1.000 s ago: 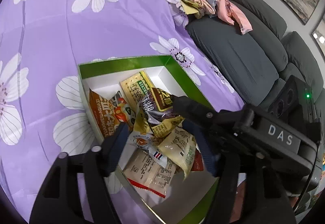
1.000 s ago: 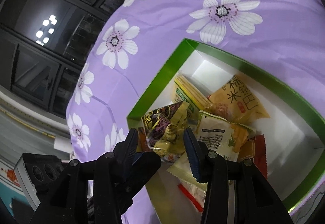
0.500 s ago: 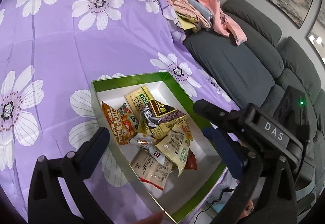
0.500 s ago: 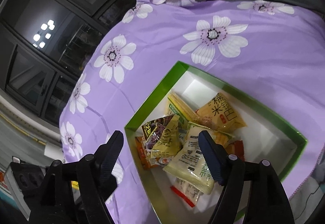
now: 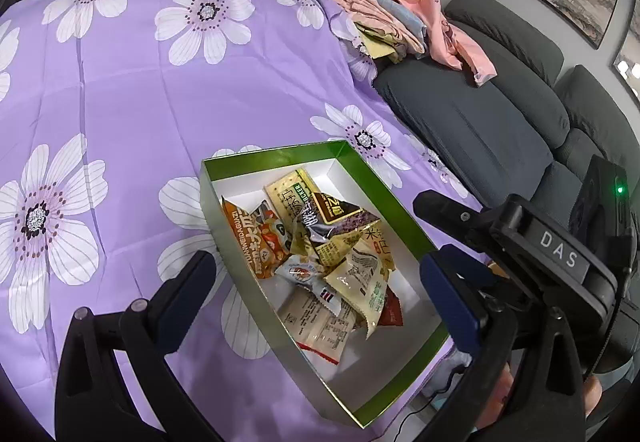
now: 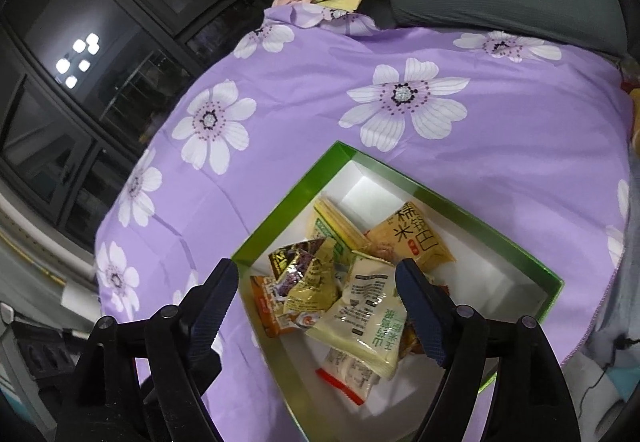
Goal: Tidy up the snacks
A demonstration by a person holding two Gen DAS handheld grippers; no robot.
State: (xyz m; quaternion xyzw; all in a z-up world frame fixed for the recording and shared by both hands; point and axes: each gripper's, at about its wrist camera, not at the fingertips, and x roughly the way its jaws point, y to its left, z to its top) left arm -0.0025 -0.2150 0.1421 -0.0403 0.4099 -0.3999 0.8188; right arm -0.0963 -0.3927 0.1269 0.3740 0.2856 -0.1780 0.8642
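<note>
We see a purple cloth printed with large white flowers [image 5: 132, 113] spread across the surface, with a dark grey cushioned sofa [image 5: 480, 113] beside it carrying a heap of pink and pale folded fabrics [image 5: 400, 21]. Near the cloth's front edge sits a shallow rectangular cardboard box with green walls and a white floor [image 5: 276, 155]. Inside it lies a loose pile of crinkled foil snack packets [image 5: 324, 254] in orange, yellow, cream and dark brown. Our left gripper [image 5: 316, 282] hangs above the box with its black fingers spread wide and nothing between them. Our right gripper [image 6: 316, 282] has just been opening; its fingers stand apart above the packets, holding nothing.
</note>
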